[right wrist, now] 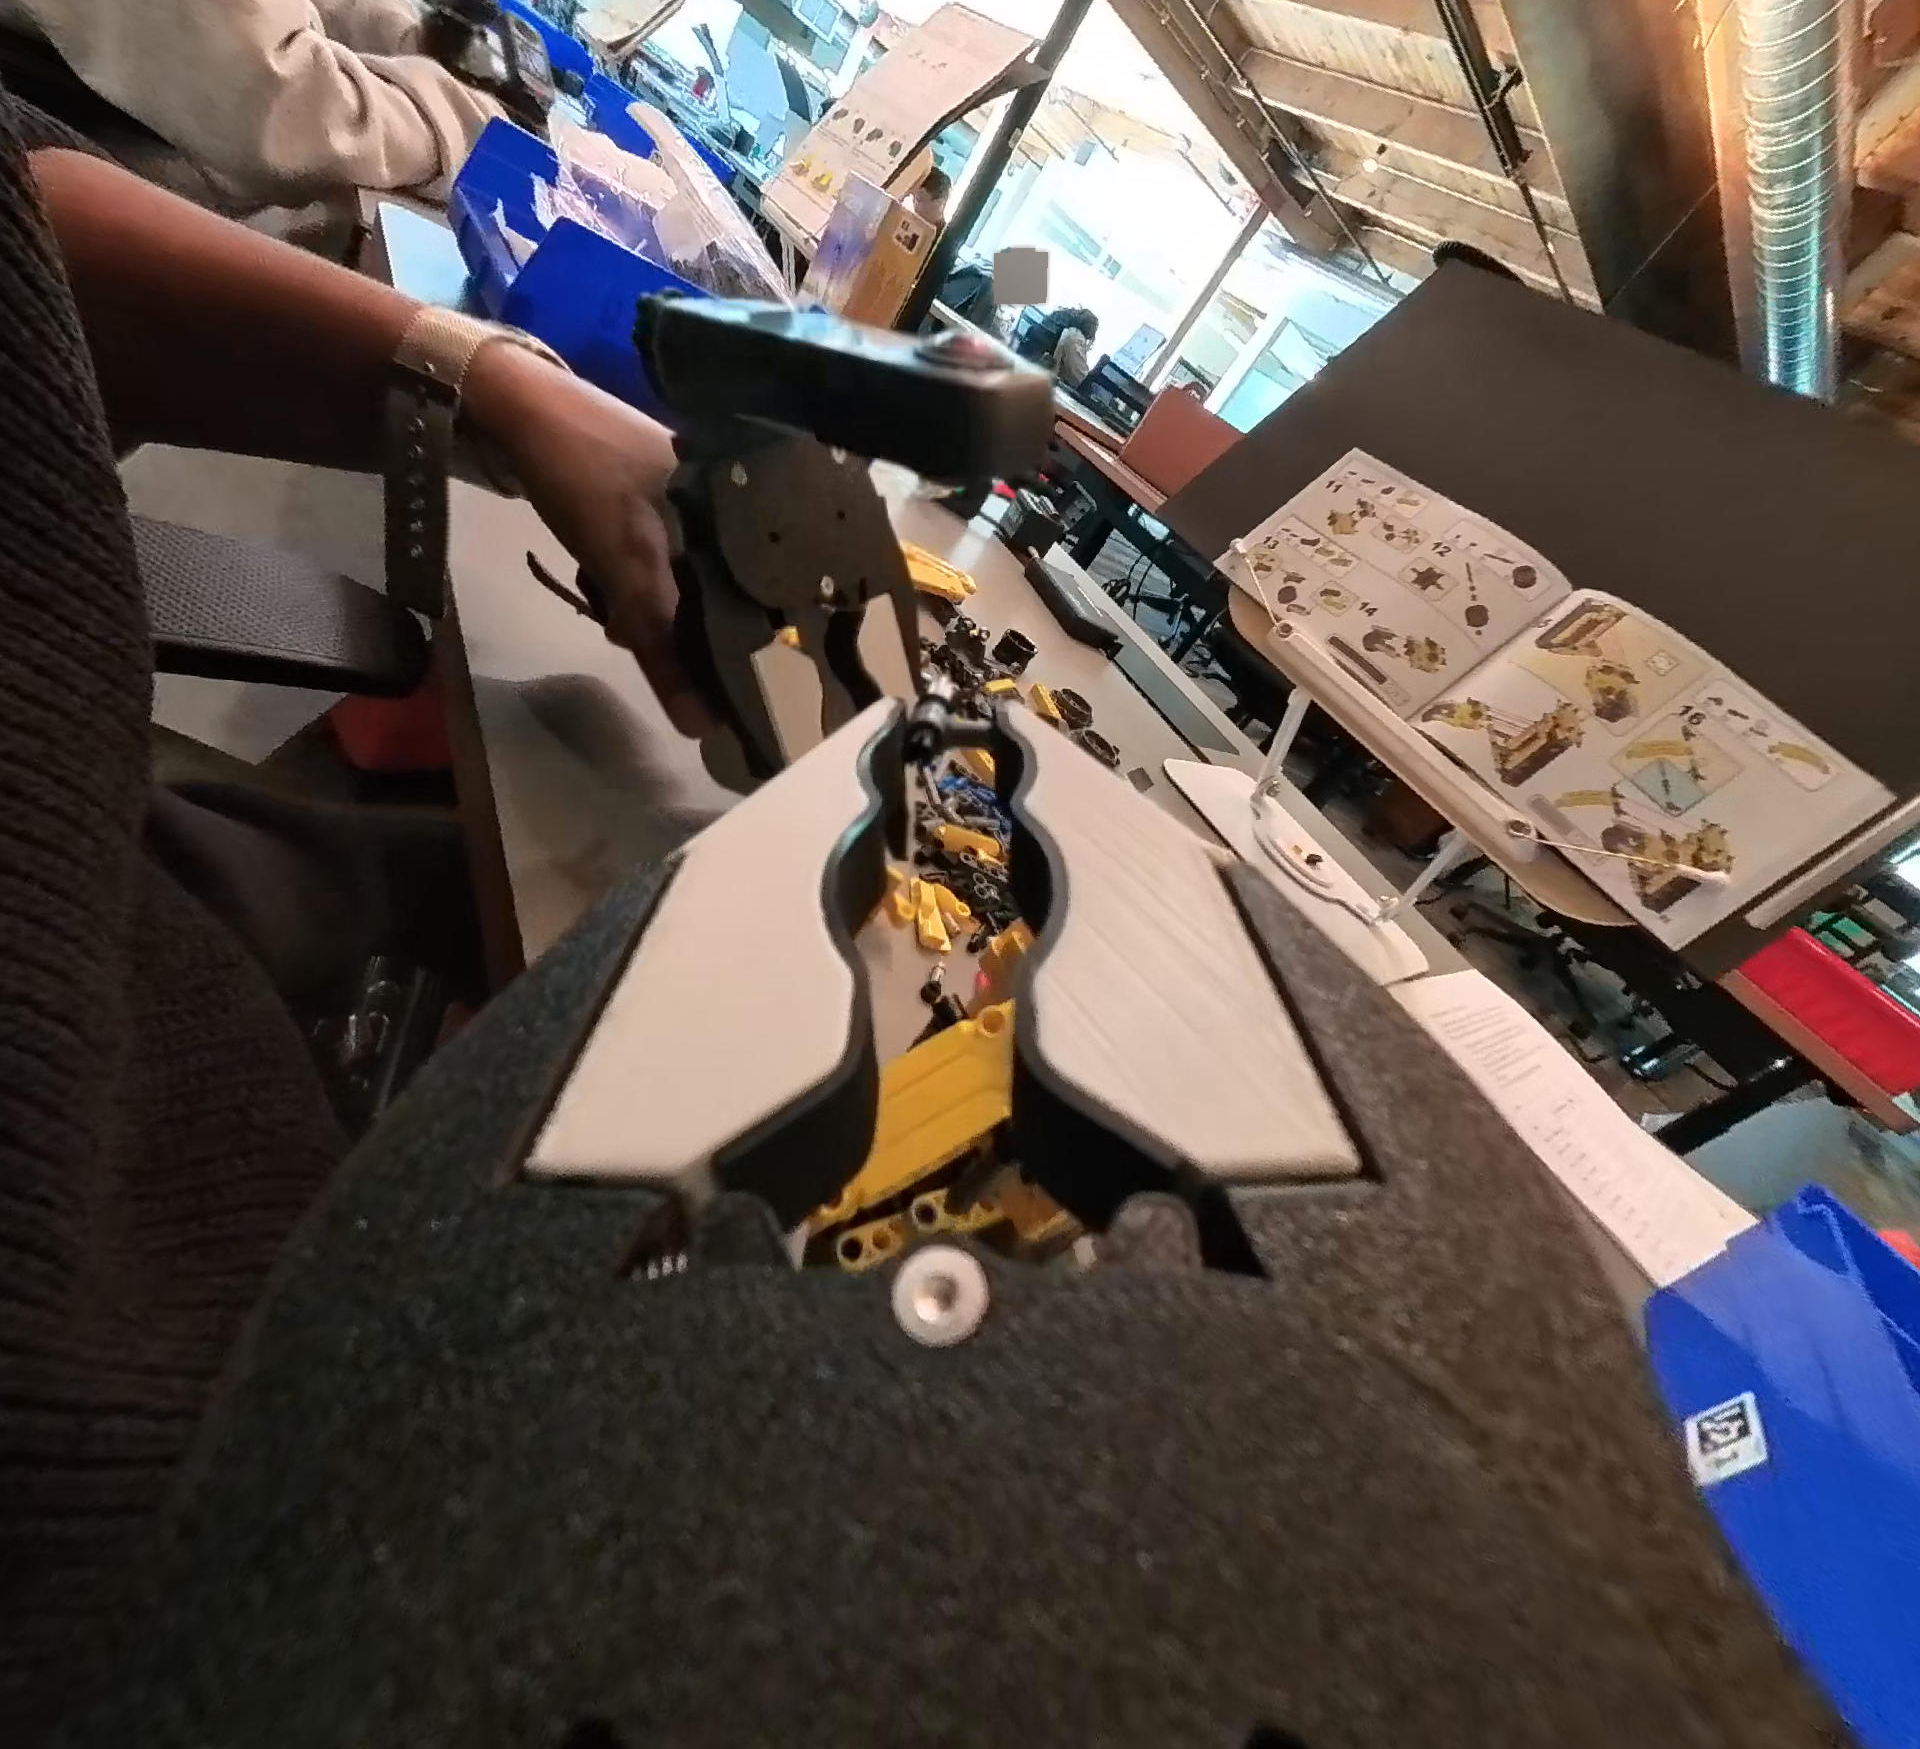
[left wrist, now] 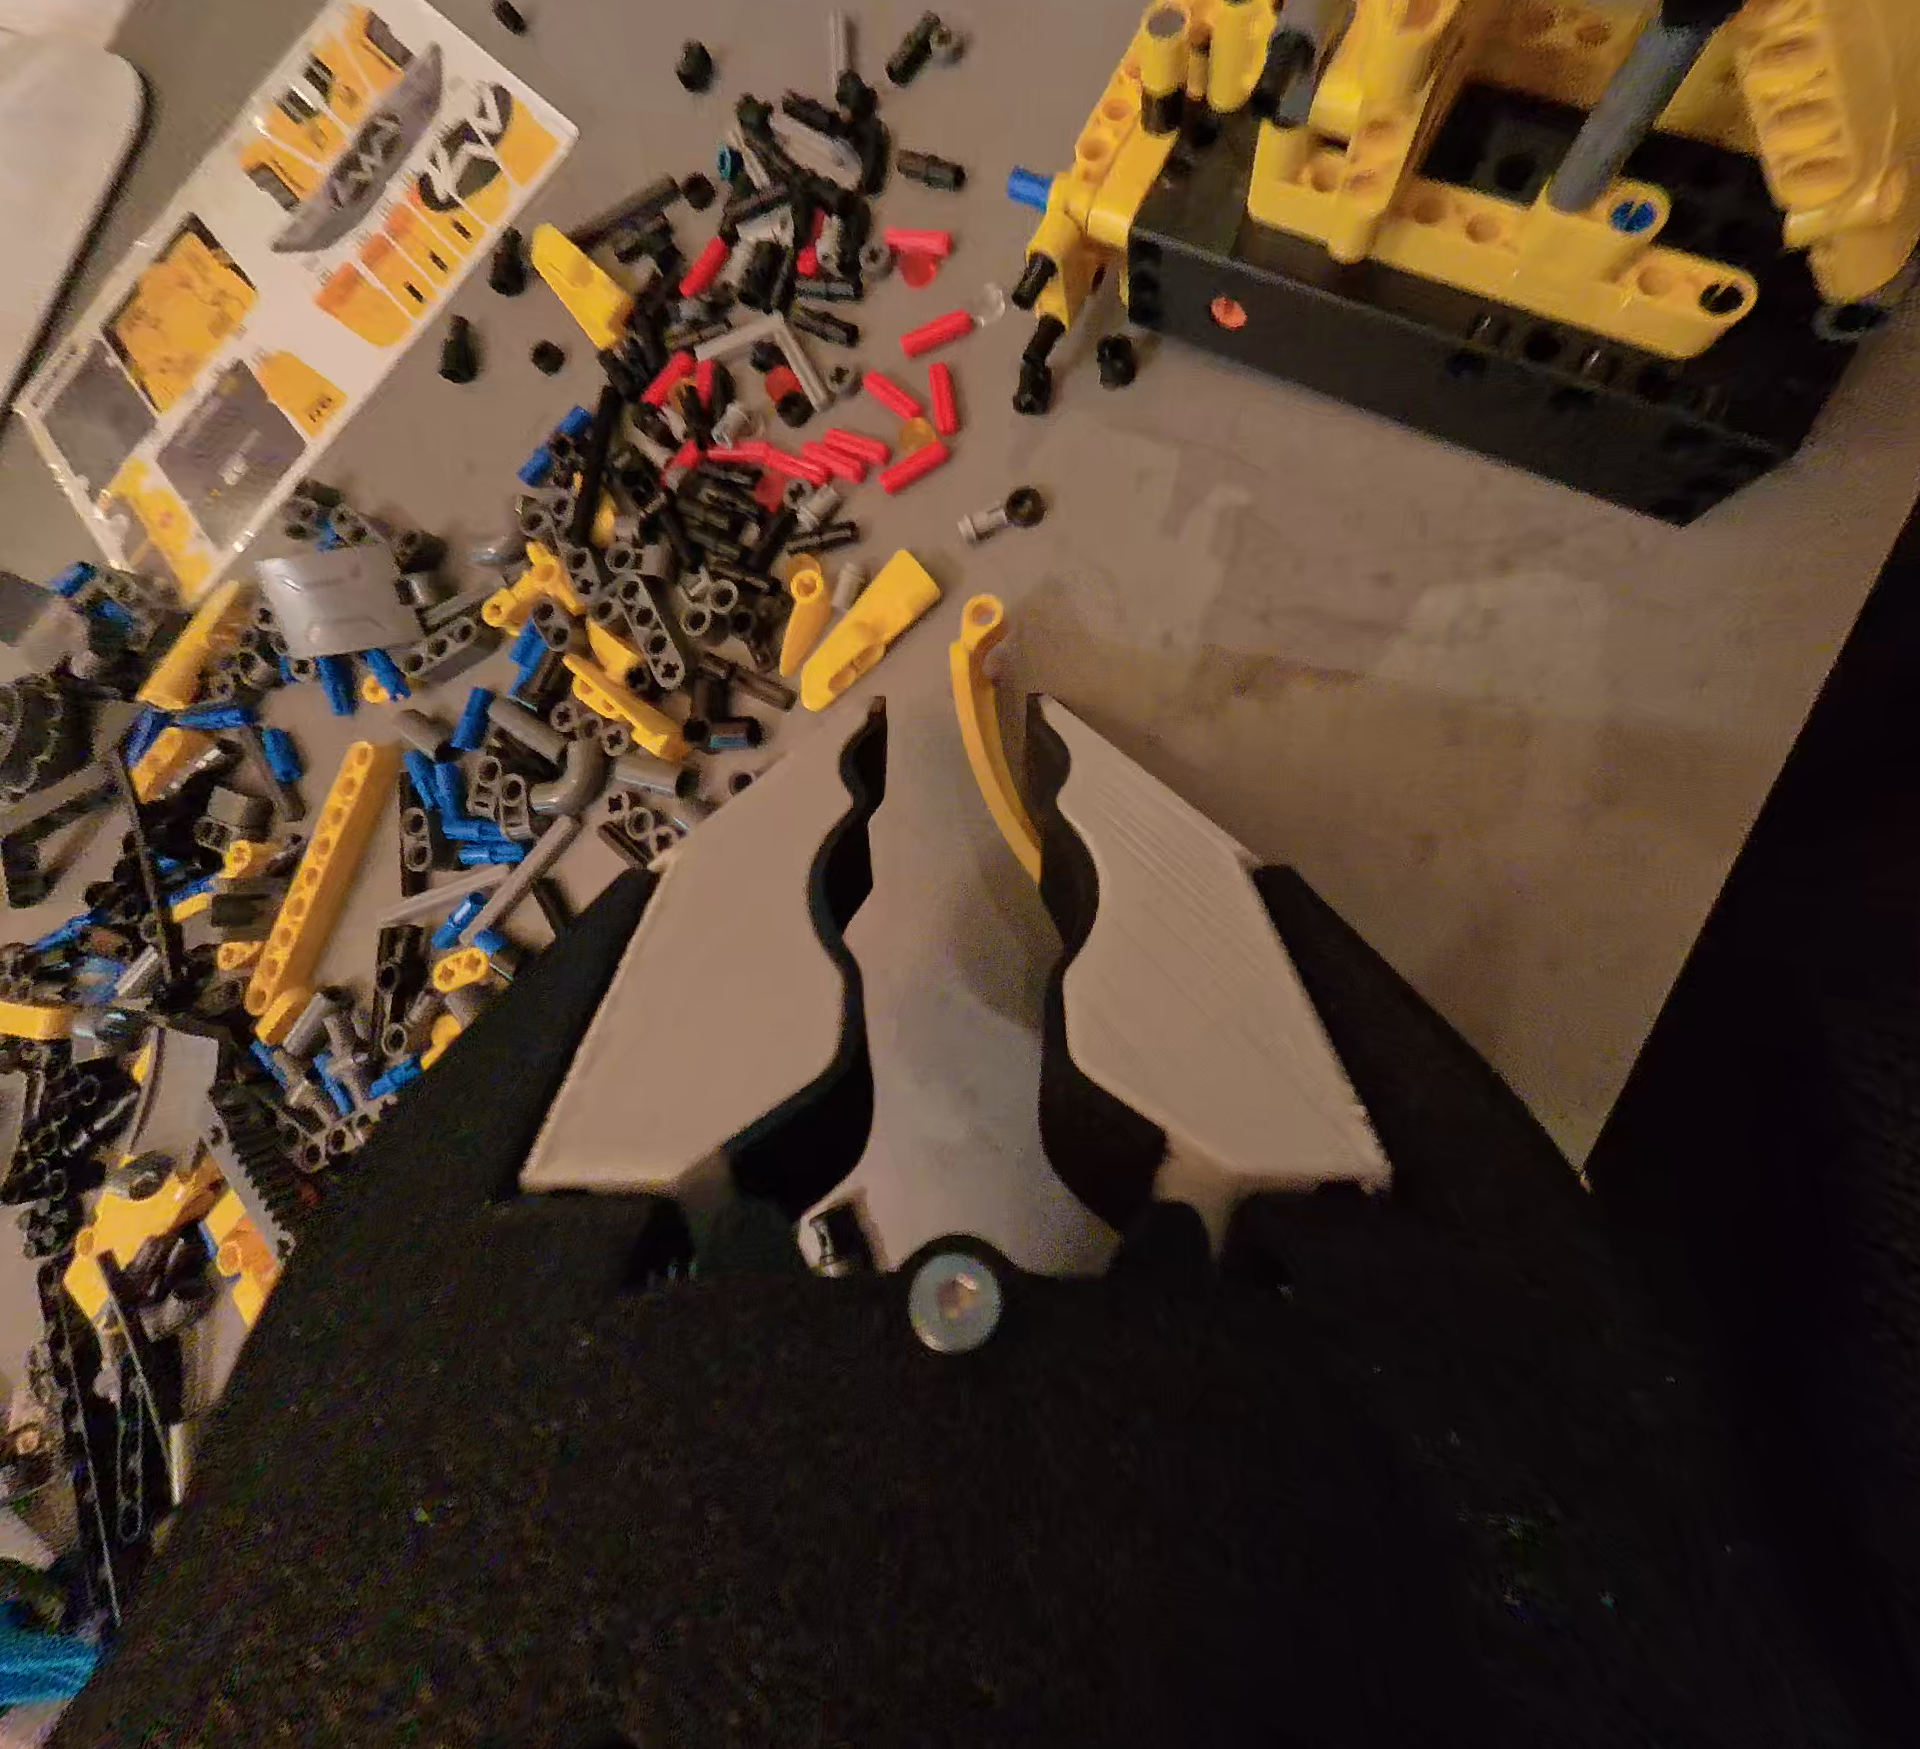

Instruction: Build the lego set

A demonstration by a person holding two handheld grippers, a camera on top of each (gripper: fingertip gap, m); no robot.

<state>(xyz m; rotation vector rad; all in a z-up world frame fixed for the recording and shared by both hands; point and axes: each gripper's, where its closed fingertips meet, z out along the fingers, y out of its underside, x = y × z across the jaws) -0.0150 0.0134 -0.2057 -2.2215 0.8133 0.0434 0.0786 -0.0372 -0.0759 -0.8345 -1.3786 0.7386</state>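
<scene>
My left gripper (left wrist: 958, 712) is open and low over the grey table. A curved yellow piece (left wrist: 982, 733) lies on the table between its fingers, against the inner pad of the right finger and partly hidden under it. A pile of loose black, grey, blue, red and yellow pieces (left wrist: 675, 504) lies just ahead to the left. My right gripper (right wrist: 948, 714) is shut on a small black connector piece (right wrist: 928, 720), held above the table. A yellow and black model (left wrist: 1455, 245) stands at the far right; part of it shows under the right gripper (right wrist: 935, 1107).
A sticker sheet (left wrist: 291, 265) lies left of the pile. An open instruction booklet (right wrist: 1558, 712) leans on a white stand to the right. A blue bin (right wrist: 1808, 1450) and a printed sheet (right wrist: 1558, 1128) lie near right. A hand (right wrist: 613, 494) holds the other gripper's body (right wrist: 769, 556). The table's dark edge (left wrist: 1818, 868) runs along the right. My hands' fingertips stand some 15 cm from each other.
</scene>
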